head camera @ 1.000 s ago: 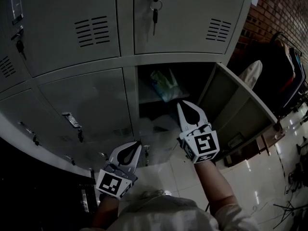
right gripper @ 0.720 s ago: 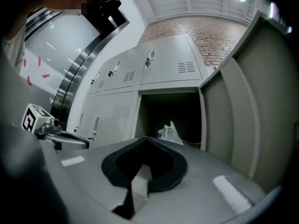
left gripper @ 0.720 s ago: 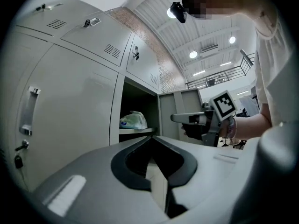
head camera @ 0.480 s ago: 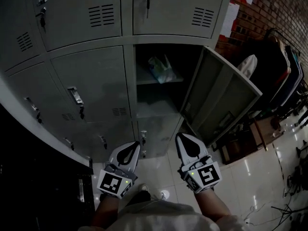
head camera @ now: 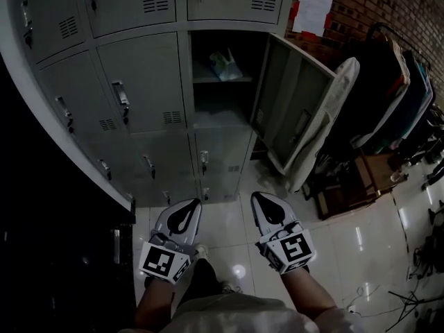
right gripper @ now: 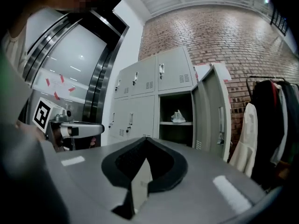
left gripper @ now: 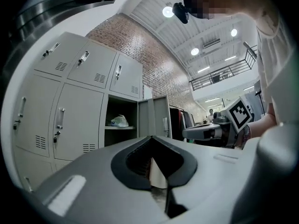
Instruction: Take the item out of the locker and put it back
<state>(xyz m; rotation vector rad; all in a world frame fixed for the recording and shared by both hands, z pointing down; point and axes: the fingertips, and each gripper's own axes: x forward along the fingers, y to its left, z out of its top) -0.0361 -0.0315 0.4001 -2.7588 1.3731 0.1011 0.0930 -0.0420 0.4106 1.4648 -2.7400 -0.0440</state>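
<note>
Left tool (head camera: pixel 195 202) and right tool (head camera: pixel 255 196) both clamped shut, empty, pale crumpled plastic bag (head camera: pixel 223 64) sitting in open grey metal locker (head camera: pixel 189 75), so it's finished or unstarted, imo.

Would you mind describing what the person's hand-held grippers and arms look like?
Both the left hand-held gripper and right hand-held gripper are pale grey, tapering to a point, with a black teardrop-shaped inset. Each carries a white cube with black square markers. The forearms are bare; the person wears a light top.
</note>
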